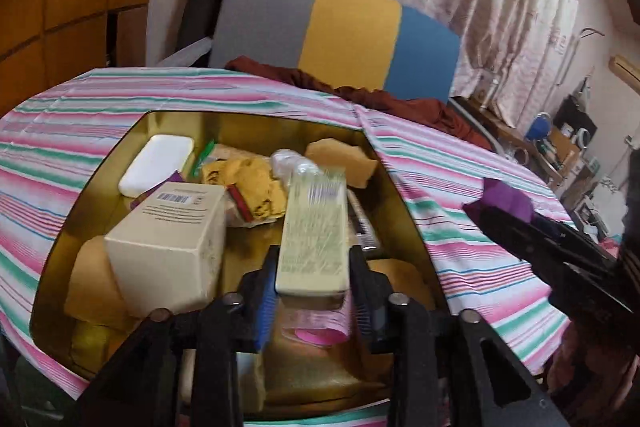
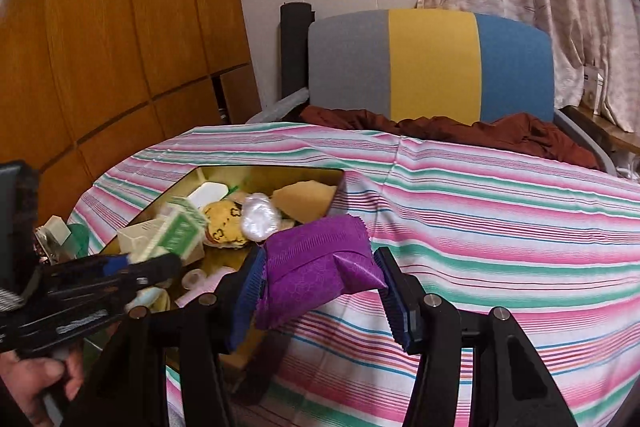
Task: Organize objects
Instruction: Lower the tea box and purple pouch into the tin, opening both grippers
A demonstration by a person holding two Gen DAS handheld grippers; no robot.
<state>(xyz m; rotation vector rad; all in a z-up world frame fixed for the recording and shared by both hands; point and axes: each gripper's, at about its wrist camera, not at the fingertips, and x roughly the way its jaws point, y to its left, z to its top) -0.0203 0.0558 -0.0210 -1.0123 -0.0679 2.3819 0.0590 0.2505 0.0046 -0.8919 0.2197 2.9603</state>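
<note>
My left tongs (image 1: 312, 291) have a slim green-printed box (image 1: 314, 231) standing between their pads over the gold tin (image 1: 256, 125). I can't tell whether the pads press on it or it has just been let go; there may be slight gaps on both sides, and the frame is smeared. My right tongs (image 2: 320, 283) are clenched on a purple pouch (image 2: 316, 267), held out over the striped cloth (image 2: 480, 195) of the counter, just right of the tin's rim.

What worries me: if the left grip is as loose as it looks, the box could tip forward off the tongs and land on the clutter ahead, namely the cream carton (image 1: 168, 239) to the left, the yellow cloth (image 1: 256, 187) and the clear wrap (image 1: 288, 159) beyond. That might knock something over the low wall. The pouch is soft and pinched at its middle, so it may sag and slip out sideways. The two tongs also sit close, so swinging the right one leftward risks a clash.

Hidden from me: the tin's near floor under my tongs, what the pink thing (image 1: 316, 331) below the box is, and the box's print, too blurred to read.
</note>
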